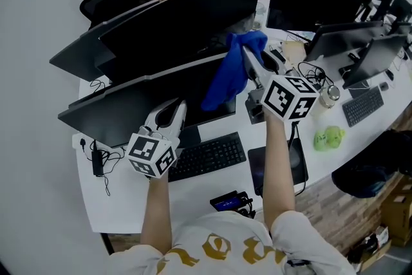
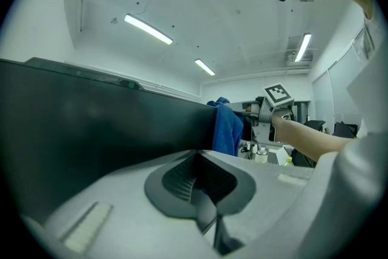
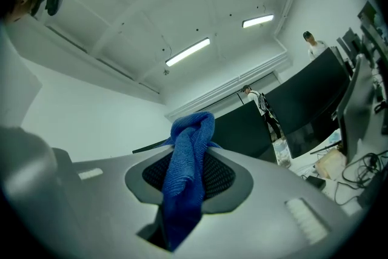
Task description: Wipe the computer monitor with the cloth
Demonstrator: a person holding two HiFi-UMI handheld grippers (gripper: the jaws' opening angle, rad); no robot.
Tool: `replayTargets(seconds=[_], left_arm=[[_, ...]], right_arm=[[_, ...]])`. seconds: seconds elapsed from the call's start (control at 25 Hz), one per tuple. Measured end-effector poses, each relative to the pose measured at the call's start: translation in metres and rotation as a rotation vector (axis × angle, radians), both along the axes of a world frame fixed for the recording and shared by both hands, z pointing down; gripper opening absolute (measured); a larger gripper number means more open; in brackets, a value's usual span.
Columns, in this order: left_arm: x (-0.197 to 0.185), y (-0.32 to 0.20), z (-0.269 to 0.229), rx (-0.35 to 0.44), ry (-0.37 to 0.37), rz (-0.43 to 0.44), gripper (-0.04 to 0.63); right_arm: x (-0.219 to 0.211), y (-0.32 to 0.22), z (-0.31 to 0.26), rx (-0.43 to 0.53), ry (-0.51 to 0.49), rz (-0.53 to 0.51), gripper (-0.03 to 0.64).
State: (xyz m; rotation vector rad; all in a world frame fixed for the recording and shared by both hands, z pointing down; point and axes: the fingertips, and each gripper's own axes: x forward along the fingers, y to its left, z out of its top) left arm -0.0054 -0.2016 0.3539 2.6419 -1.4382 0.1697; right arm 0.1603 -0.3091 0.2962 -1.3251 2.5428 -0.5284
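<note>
Right gripper (image 1: 250,60) is clamped on the blue cloth (image 1: 232,71) at the monitor's (image 1: 161,96) top edge. Left gripper (image 1: 171,111) is closed and empty.

— Where's the cloth (image 1: 232,71)?
— It's blue and bunched, and it hangs limp at the upper right corner of the monitor (image 1: 129,106).
— And the monitor?
— It's wide and black with a dark screen, and it stands upright.

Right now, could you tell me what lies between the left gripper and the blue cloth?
Only bare monitor screen separates the left gripper from the blue cloth, as the head view shows.
</note>
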Motion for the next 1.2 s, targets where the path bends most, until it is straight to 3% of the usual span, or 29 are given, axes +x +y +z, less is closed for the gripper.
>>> replayTargets(seconds=[0.84,1.2], left_arm=[[0.01,0.005,0.029,-0.056,-0.002,0.009,0.0],[0.006,0.004,0.047,-0.094,0.043,-0.011,0.0]], right_arm=[[-0.002,0.005,0.074,-0.131,-0.045,-0.067,0.123],[-0.001,0.008,0.097,-0.163,-0.056,-0.076,0.123]])
